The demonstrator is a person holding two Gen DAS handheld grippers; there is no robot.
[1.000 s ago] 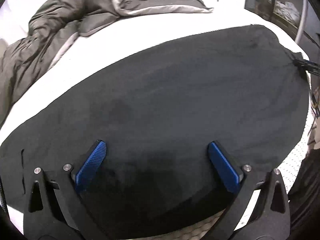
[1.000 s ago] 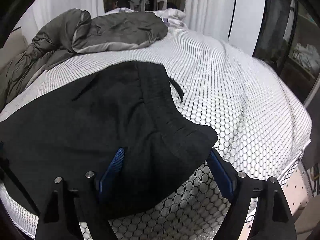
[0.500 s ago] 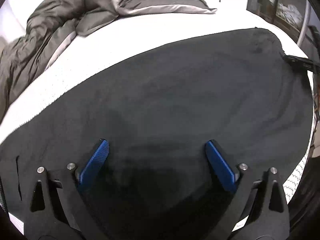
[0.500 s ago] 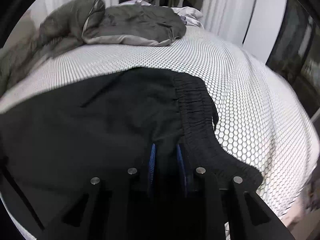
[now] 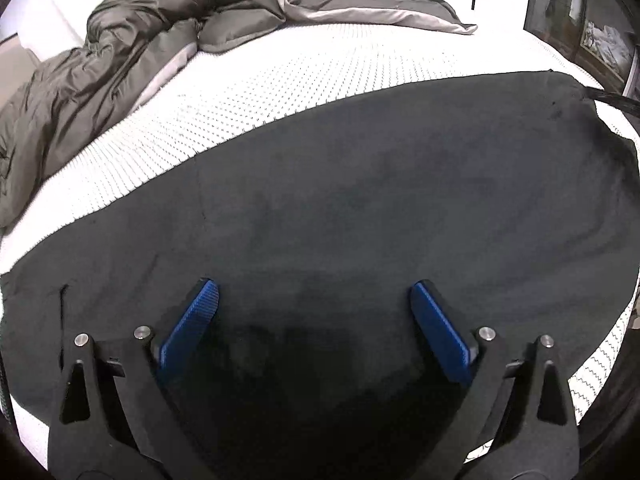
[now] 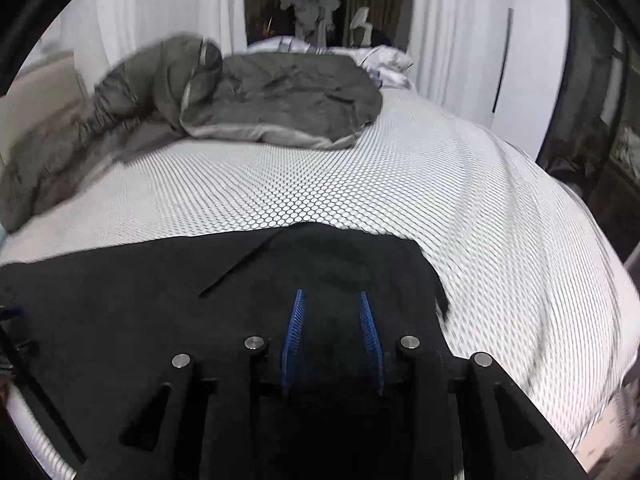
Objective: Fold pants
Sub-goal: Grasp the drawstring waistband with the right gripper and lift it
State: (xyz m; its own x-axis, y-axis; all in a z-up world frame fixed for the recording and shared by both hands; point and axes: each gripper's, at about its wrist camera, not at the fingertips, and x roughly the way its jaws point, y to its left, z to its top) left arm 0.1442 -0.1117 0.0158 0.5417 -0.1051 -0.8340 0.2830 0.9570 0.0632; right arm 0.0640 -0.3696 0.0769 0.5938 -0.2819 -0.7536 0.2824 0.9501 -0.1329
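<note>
1. Lying spread across the near part of the bed [image 6: 440,184], the black pants [image 5: 360,184] have changed at their right end: a second ago the waistband sat flat on the white honeycomb cover with a drawstring trailing off it, and now that end is gathered up and carried over the rest of the cloth, its edge raised in front of the right tongs [image 6: 332,312].
2. Closing down from a wide gape a second ago, the right tongs now stand narrow with a bunch of dark cloth between their blue pads; at this moment the gap is widening slightly, but the pads appear still to press the fabric.
3. Reading that as a judgement, the first fold looks begun: the waist end is in hand and travelling along the garment, not yet laid down.
4. The left tongs [image 5: 316,300] hang over the middle of the pants with their blue pads wide apart, as they did a second ago; cloth lies under and ahead of them, none pinched between them.
5. The pants run away from the left tongs to both sides; their far edge meets bare cover.
6. Beyond, well apart from both tongs, a grey duvet [image 6: 280,96] lies heaped at the head of the bed.
</note>
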